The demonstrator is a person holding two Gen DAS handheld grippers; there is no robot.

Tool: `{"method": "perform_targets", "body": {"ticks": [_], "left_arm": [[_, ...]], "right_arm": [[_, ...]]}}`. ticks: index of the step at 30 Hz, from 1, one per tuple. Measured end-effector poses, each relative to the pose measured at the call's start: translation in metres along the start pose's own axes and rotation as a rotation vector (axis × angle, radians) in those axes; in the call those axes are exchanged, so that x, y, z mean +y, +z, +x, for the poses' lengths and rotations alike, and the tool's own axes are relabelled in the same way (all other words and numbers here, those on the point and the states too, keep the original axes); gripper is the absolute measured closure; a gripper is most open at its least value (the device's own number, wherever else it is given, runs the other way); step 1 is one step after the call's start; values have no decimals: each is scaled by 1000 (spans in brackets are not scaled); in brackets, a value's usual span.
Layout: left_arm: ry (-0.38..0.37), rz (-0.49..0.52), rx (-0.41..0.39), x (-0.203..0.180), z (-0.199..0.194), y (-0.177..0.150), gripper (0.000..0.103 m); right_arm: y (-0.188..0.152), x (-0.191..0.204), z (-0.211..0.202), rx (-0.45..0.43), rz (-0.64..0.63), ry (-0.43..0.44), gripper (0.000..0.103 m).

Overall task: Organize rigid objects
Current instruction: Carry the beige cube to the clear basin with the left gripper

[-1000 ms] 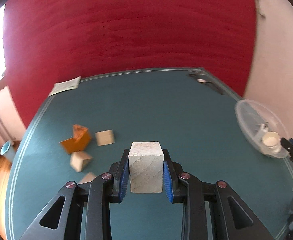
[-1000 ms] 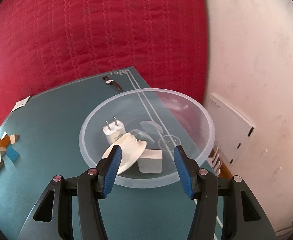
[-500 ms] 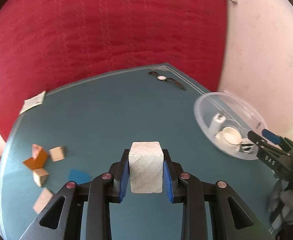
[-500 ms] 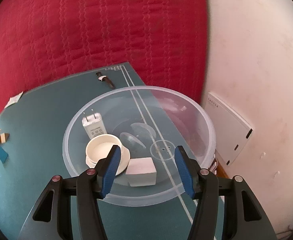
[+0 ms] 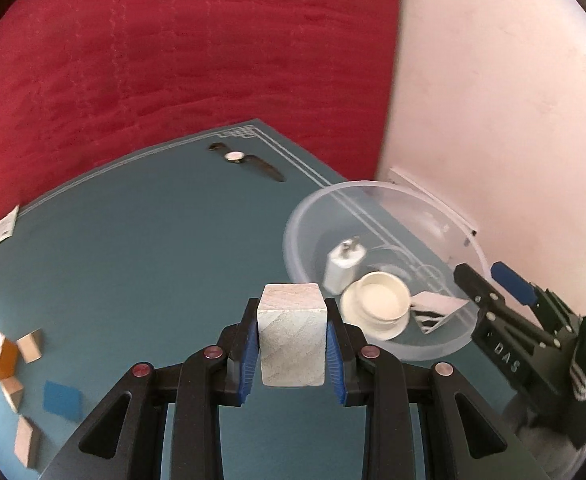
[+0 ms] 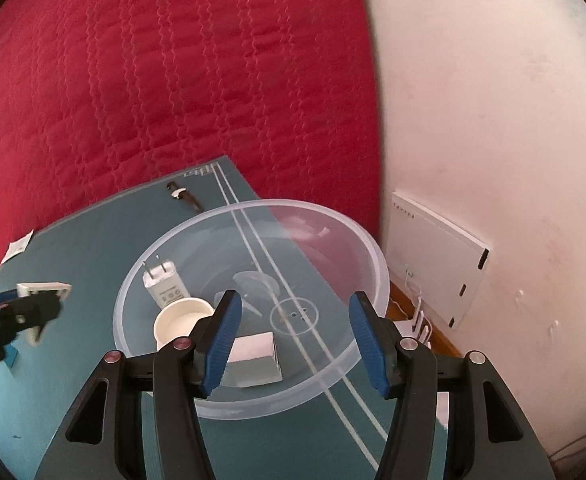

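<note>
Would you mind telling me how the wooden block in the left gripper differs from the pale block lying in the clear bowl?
The wooden block is clamped upright and looks cube-like; the pale block lies loose, flatter, in the clear bowl. Both are light, rigid and box-shaped.

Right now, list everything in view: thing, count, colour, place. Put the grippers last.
Table: one, teal with pale border lines, under everything.
Bowl: one, clear plastic, at the table's right edge.
Charger: one, white, in the bowl.
Cup: one, cream, in the bowl beside the charger.
Grey block: one, pale grey, in the bowl's near side.
Watch: one, dark strap, at the table's far edge.
Wooden pieces: several, tan and orange, far left on the table.
Blue tile: one, flat, beside the wooden pieces.
Card: one, white, at the table's left edge.
Wall panel: one, white, on the wall by the bowl.
Cube: one, pale wood, in the left gripper.
Left gripper: shut on the cube.
Right gripper: open, empty, over the bowl.
</note>
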State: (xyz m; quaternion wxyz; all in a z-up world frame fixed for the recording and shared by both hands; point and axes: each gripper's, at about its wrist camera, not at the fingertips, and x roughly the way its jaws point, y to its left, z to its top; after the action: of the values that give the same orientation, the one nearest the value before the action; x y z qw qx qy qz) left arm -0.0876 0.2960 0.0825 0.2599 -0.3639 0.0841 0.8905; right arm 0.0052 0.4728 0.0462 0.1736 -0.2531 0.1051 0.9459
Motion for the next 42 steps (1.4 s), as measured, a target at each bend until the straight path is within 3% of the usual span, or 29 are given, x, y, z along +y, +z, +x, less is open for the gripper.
{"method": "perform_targets", "body": {"ticks": [12,14,15,16,18,24,42], "left_arm": [[-100,-7,12,-26,27,16,71],[-125,-18,7,-25,28,17,48],[-124,-25,-5,-24,28,18,22],[-117,-35,-28,-21,26,17,12],[-99,-37,-65,-17,21,15,12],[-29,-27,-51,-11,25,11,12],[78,-61,-15,5,22,-7,11]], "right_arm": [[1,-5,4,-7,49,2,46],[1,-6,5,-6,49,3,46],[0,-6,5,-7,49,4,46],[0,-6,5,-7,50,5,46],[1,-6,5,-6,50,7,46],[1,-6,3,-7,49,6,46],[1,-6,2,0,45,11,46]]}}
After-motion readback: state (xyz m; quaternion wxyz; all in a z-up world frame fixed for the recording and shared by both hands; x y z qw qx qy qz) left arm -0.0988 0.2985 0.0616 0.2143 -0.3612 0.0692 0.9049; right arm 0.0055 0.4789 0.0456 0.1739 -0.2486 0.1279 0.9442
